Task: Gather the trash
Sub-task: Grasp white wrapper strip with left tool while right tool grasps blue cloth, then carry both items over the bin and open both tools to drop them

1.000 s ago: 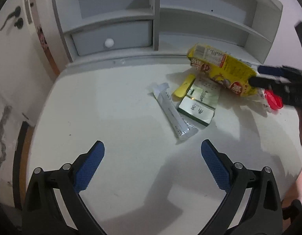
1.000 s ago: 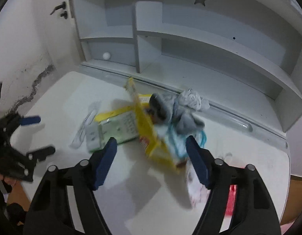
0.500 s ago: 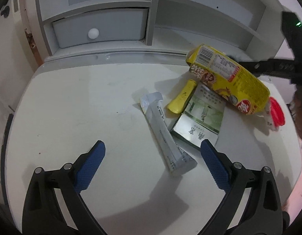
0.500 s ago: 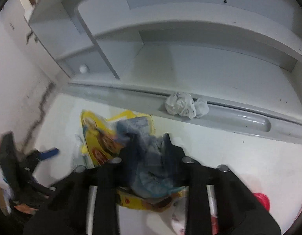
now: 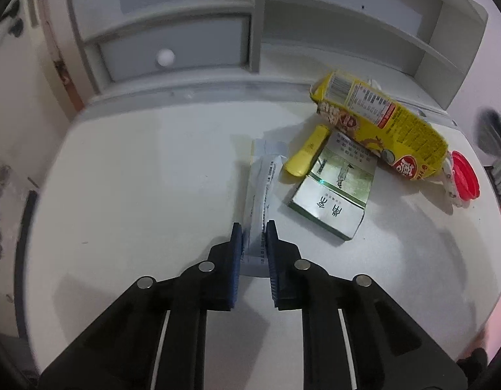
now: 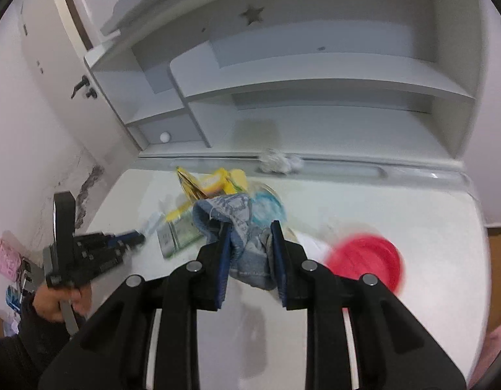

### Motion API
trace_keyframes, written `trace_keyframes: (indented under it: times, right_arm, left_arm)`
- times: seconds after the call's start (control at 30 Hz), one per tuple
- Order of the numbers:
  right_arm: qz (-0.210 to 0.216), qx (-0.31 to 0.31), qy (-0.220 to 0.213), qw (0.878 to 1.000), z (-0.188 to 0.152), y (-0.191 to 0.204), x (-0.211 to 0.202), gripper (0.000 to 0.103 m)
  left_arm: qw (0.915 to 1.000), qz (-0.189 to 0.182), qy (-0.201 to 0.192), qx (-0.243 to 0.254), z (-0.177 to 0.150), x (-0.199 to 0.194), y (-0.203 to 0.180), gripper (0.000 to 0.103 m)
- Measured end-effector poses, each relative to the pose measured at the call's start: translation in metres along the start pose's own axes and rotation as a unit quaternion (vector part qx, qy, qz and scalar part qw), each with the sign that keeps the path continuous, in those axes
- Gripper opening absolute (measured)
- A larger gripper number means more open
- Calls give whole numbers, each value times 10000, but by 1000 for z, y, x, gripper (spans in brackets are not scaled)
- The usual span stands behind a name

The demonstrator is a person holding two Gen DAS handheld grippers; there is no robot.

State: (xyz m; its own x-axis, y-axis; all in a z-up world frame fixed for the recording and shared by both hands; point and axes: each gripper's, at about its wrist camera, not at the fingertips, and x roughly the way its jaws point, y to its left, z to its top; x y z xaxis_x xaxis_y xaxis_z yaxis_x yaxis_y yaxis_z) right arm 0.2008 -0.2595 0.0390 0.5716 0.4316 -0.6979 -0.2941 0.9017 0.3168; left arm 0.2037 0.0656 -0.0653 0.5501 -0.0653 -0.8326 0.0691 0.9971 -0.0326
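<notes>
the left gripper [image 5: 253, 232] has just closed its jaws on the near end of a white sachet wrapper [image 5: 263, 191] lying mid-desk [image 5: 136, 178]. the right gripper [image 6: 250, 232] clamps a crumpled blue-grey rag [image 6: 247, 247]. right of the wrapper lie a green-white box [image 5: 331, 195], a yellow tube [image 5: 307, 156], a yellow snack bag [image 5: 380, 123] and a red lid [image 5: 465, 178] at the desk's right edge.
</notes>
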Motion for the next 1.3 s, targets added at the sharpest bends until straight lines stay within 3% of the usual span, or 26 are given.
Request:
trace_keyframes:
  times: [0.1,0.2,0.3,0.4,0.5,0.6,0.67,0.77,0.87,0.93,1.03,1.17,1.3]
  right_arm:
    - [-223,225,-278,9991,-31,-26,-49,24]
    - [-615,493,-521,9955,-64,-58,-96,24]
    - [-1178,976,-693,9858,-112,-104,-142,24]
    - [-1814,1568,-770,9678,-169,-153,-180,24]
    - [-2377,2241,-757,9421,-234,-201,-215,24]
    - [-2780,2896,-680,9134,-300,-239,-240,24]
    - [-2980,3303,-596,8936,-343,-262,-251,24]
    - [-3123,3791,-423,8700,-398,-288,-257,24]
    - [-3139,4211,-185,8508,-445,-310,-253,24]
    - [-3072,4448,9,8413,-470,-322,-244,24]
    - [-2846,4783,290,8303,-501,-338,-222,24]
    - [-2551,5046,638,8223,-526,-349,-190,24]
    - [-2454,5086,761,8218,-531,-352,-178,24]
  left_arm:
    - [9997,-25,-234,-13,-2,-28,-8,14]
    - [9980,-145,-574,231,-1,-61,-39,13]
    - [9928,-575,-822,658,-2,-86,-96,14]
    - [9794,-1199,-1006,1272,-14,-100,-175,13]
    - [9564,-1903,-990,1981,-38,-106,-265,13]
    - [9243,-2647,-763,2643,-75,-106,-354,13]
    - [8986,-3065,-525,3097,-108,-102,-412,13]
    - [8606,-3467,-184,3726,-160,-91,-480,13]
    - [8361,-3564,151,4168,-203,-67,-527,13]
    - [8289,-3529,393,4323,-224,-43,-547,13]
    - [8250,-3347,901,4463,-248,6,-573,14]
    - [8266,-3051,1284,4552,-270,65,-593,13]
    - [8280,-2895,1683,4497,-286,98,-606,14]
